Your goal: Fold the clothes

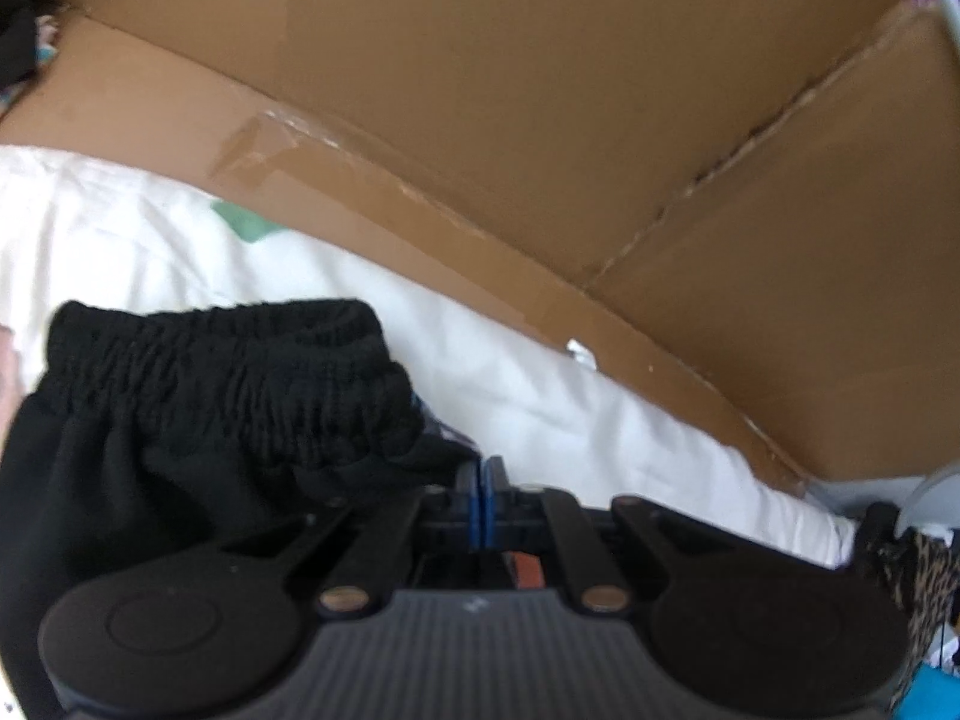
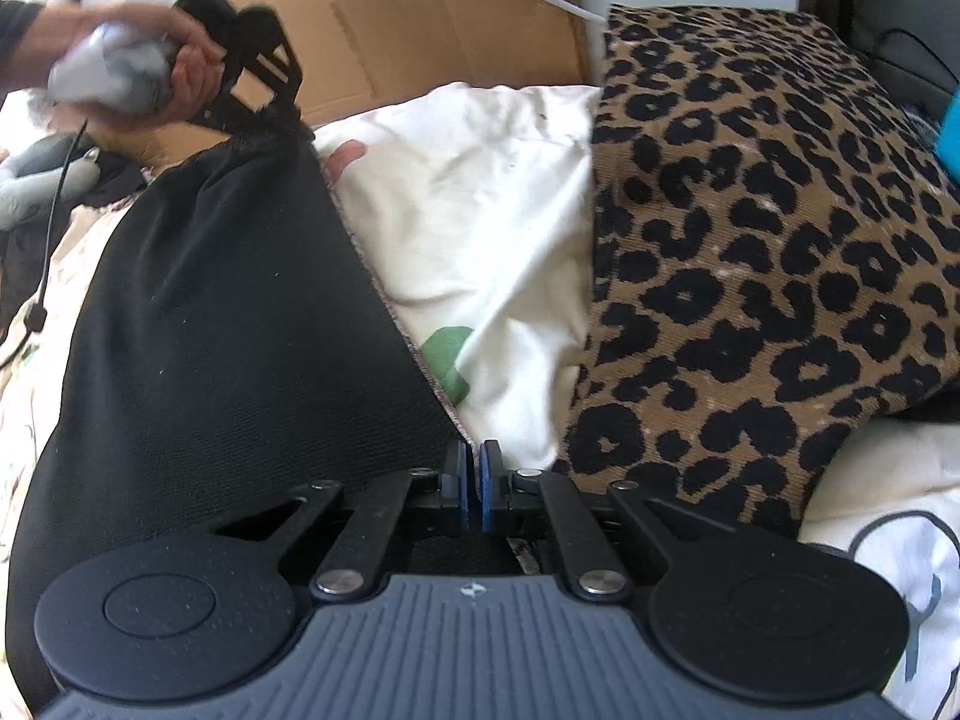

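Crowding the black garment [image 2: 228, 312] pinched by both closed grippers' fingers [image 2: 459, 480], a leopard-print cushion [image 2: 768, 252] and cardboard [image 1: 540, 120].

The black knit garment with a gathered elastic waistband [image 1: 198, 384] runs off the left wrist view at nine o'clock and slips under the gripper body at six, so its full shape cannot be told. In the right wrist view, the person's hand [image 2: 150, 54] at eleven o'clock is motion-blurred, and the leopard-print corduroy cushion [image 2: 768, 252] is cut off at three o'clock.
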Demonstrator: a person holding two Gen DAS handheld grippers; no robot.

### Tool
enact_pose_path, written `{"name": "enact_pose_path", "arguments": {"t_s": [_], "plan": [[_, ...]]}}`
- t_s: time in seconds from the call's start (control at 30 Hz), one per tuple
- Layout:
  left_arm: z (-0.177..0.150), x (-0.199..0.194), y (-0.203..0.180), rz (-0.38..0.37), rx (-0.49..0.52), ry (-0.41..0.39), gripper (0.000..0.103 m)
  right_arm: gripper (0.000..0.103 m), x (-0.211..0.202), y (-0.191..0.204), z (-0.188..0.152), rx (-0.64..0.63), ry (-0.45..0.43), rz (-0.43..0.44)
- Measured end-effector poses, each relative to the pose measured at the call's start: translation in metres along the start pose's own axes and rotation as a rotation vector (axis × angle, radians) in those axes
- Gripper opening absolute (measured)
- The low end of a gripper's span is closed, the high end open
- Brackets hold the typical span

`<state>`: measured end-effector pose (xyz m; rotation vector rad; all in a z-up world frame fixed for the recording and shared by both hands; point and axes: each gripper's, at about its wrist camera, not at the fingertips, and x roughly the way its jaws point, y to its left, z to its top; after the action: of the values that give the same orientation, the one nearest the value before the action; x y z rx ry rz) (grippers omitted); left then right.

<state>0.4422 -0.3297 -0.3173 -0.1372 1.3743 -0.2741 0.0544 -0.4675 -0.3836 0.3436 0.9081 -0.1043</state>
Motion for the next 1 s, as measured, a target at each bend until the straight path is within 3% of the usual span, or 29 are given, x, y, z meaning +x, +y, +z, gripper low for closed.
{"name": "enact_pose_path", "arguments": {"t_s": [0.13, 0.27, 0.43, 0.73, 1.0], "plan": [[0.0, -0.009, -0.008, -0.077, 0.089, 0.025, 0.042, 0.011, -0.01, -0.002, -0.002, 0.022, -0.031, 0.015], [0.001, -0.035, -0.017, -0.088, 0.195, 0.029, 0.043, 0.011, -0.021, 0.004, 0.0, 0.029, -0.086, 0.04], [-0.007, -0.061, -0.02, -0.033, 0.3, -0.003, 0.043, 0.011, -0.028, 0.017, 0.002, 0.022, -0.121, 0.074], [-0.031, -0.049, -0.016, 0.189, 0.62, -0.04, 0.043, 0.011, -0.027, 0.024, -0.011, 0.023, -0.08, 0.08], [-0.019, -0.023, 0.003, 0.233, 0.65, -0.083, 0.043, 0.014, -0.012, 0.002, -0.024, 0.123, -0.004, 0.077]]}}
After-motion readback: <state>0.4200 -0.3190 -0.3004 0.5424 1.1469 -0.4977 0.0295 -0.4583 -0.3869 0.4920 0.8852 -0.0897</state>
